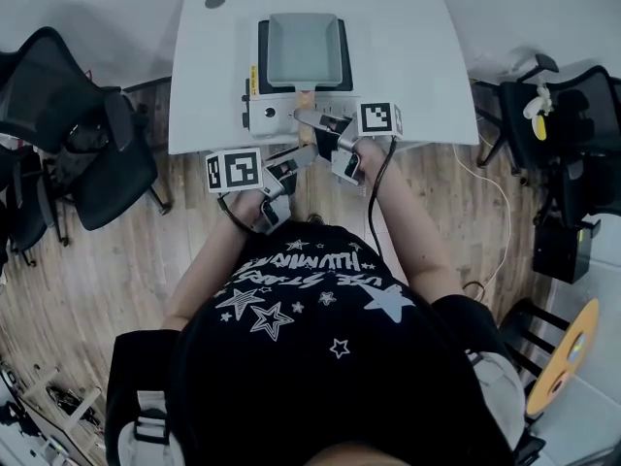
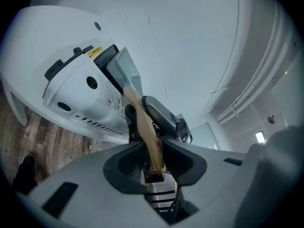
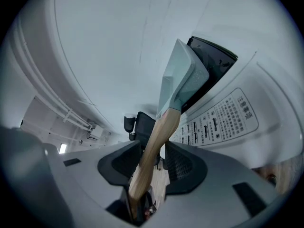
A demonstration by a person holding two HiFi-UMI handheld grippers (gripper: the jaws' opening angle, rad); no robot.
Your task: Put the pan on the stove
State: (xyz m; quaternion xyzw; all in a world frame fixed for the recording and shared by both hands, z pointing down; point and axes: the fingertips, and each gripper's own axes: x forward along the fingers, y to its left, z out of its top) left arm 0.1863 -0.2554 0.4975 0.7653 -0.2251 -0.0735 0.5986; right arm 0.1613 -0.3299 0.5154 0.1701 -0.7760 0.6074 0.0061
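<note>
My left gripper (image 2: pixel 154 148) was clamped on the end of the wooden handle (image 2: pixel 141 122). My right gripper (image 3: pixel 159 151) grasped it nearer the pan (image 1: pixel 304 49), which sat on the stove (image 1: pixel 264 115) on the white table (image 1: pixel 417 56).

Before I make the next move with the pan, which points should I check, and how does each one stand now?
1. The pan is over the stove top: ok.
2. It rests flat on the stove: cannot tell.
3. The left tongs are closed on the wooden handle at its end: ok.
4. The right tongs grip the handle: cannot tell; it passes between them, but a slit shows on one side.
5. The stove stands on the table: ok, near the front edge.
</note>
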